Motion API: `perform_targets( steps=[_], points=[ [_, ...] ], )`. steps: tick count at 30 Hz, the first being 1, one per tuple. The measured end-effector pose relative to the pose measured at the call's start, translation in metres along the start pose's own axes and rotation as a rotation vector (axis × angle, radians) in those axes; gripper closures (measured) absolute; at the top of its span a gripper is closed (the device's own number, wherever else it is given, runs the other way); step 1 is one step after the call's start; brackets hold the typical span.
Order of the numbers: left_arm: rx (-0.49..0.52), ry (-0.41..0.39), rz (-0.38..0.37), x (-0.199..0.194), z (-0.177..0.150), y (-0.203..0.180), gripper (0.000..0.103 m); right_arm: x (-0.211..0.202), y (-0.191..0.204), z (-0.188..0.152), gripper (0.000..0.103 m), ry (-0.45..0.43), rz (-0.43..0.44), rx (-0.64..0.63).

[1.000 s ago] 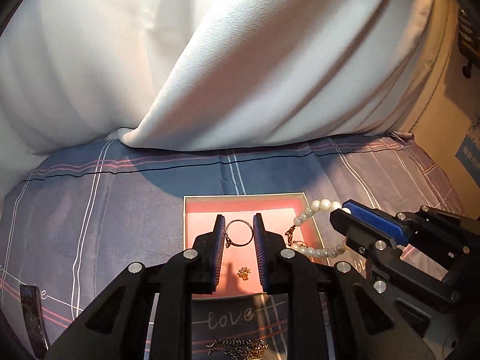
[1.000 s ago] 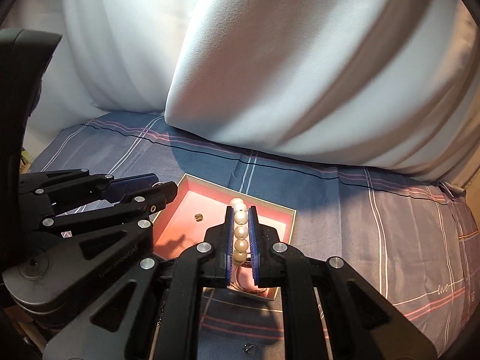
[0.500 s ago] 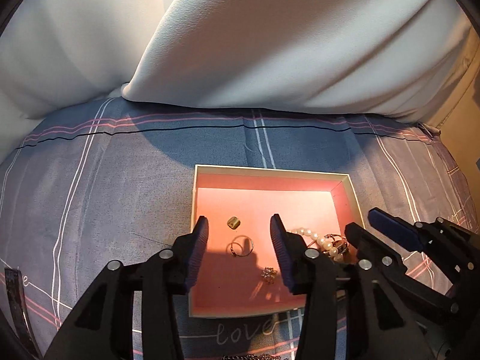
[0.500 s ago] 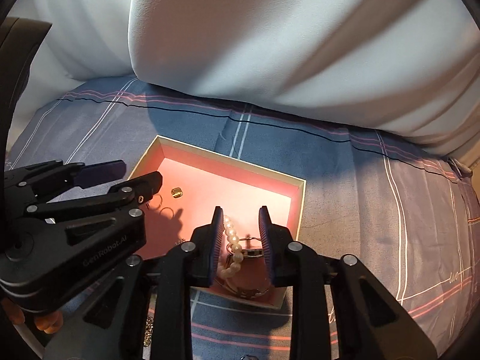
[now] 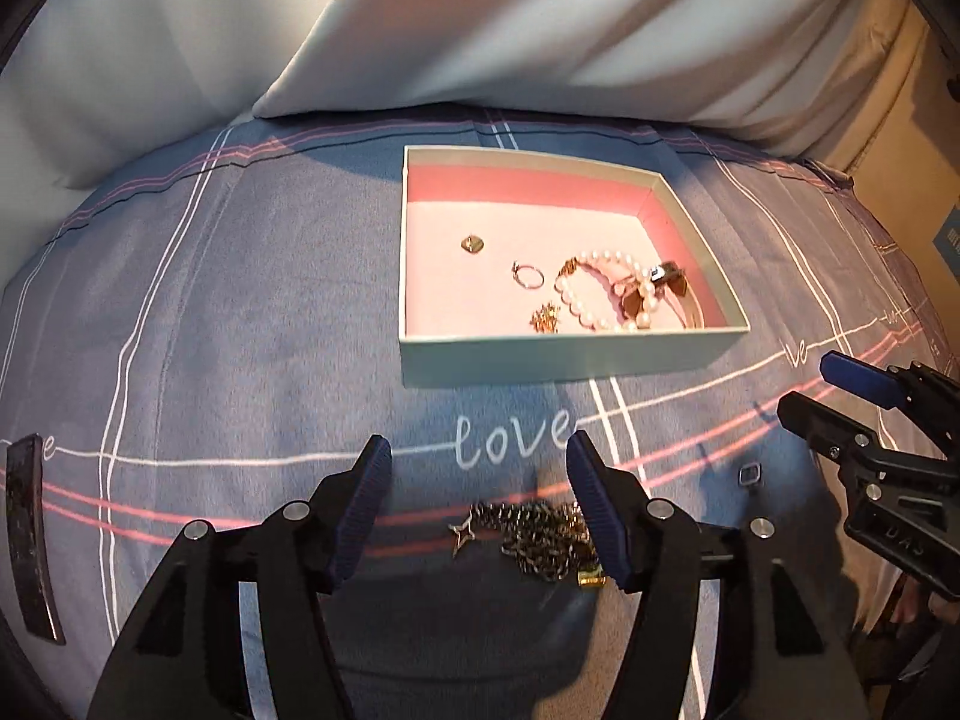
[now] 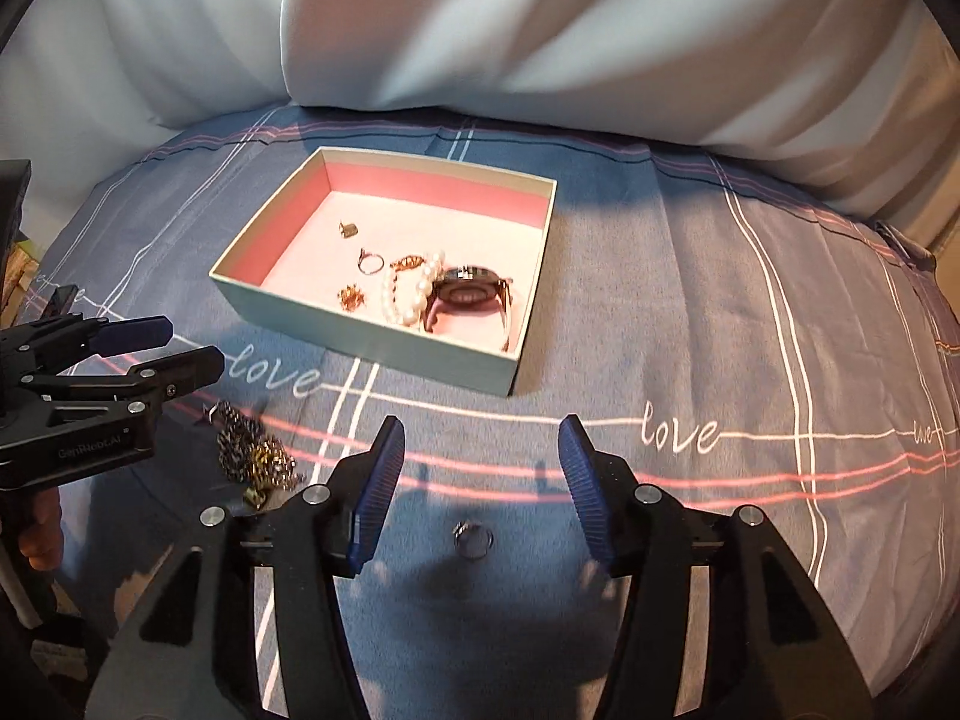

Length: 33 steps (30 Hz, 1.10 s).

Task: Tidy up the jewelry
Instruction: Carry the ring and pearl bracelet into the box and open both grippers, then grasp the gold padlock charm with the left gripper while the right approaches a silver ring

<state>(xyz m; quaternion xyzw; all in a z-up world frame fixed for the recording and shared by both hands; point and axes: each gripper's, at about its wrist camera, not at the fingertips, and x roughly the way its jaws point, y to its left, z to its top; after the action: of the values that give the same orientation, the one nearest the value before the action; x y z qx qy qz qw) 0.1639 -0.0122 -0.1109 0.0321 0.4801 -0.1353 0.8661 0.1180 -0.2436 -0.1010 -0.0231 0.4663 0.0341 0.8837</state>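
Left wrist view showed our left gripper [image 5: 477,471] wide open, empty over the chain [image 5: 540,537] before the box [image 5: 570,354], so we judged it should descend squarely, like our open, empty right gripper [image 6: 480,453] above the ring [image 6: 473,539].

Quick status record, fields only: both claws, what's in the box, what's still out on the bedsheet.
left claw: open, empty, over the chain necklace
right claw: open, empty, over the loose ring
box: open, on the bedsheet
in box: pearl bracelet, watch, thin ring, small gold charm, gold ornament
still out: chain necklace, loose ring
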Motion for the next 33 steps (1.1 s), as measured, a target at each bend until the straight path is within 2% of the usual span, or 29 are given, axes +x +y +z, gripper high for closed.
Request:
perform_targets(
  steps=[6,12,15,18,20,22,33],
  points=[
    [0.005,0.051,-0.019,-0.002,-0.044,-0.013,0.043,-0.001,0.005,-0.035,0.049,0.039,0.001,-0.006],
    [0.084,0.07,-0.046,0.01,-0.056,-0.051,0.046,0.005,0.002,-0.052,0.049,0.084,-0.018,0.002],
    [0.097,0.059,-0.029,0.018,-0.056,-0.06,0.053,0.004,-0.003,-0.058,0.049,0.089,-0.018,0.02],
    [0.108,0.041,0.02,0.025,-0.053,-0.063,0.07,0.007,-0.005,-0.059,0.049,0.094,-0.009,0.026],
    [0.094,0.034,0.033,0.026,-0.051,-0.059,0.085,0.009,-0.005,-0.059,0.049,0.098,0.003,0.036],
    [0.063,0.034,0.017,0.023,-0.051,-0.051,0.089,0.013,-0.005,-0.057,0.049,0.099,0.009,0.037],
    [0.009,0.012,-0.012,0.007,-0.059,-0.032,0.089,0.039,0.005,-0.045,0.05,0.1,0.009,0.011]
  ],
)
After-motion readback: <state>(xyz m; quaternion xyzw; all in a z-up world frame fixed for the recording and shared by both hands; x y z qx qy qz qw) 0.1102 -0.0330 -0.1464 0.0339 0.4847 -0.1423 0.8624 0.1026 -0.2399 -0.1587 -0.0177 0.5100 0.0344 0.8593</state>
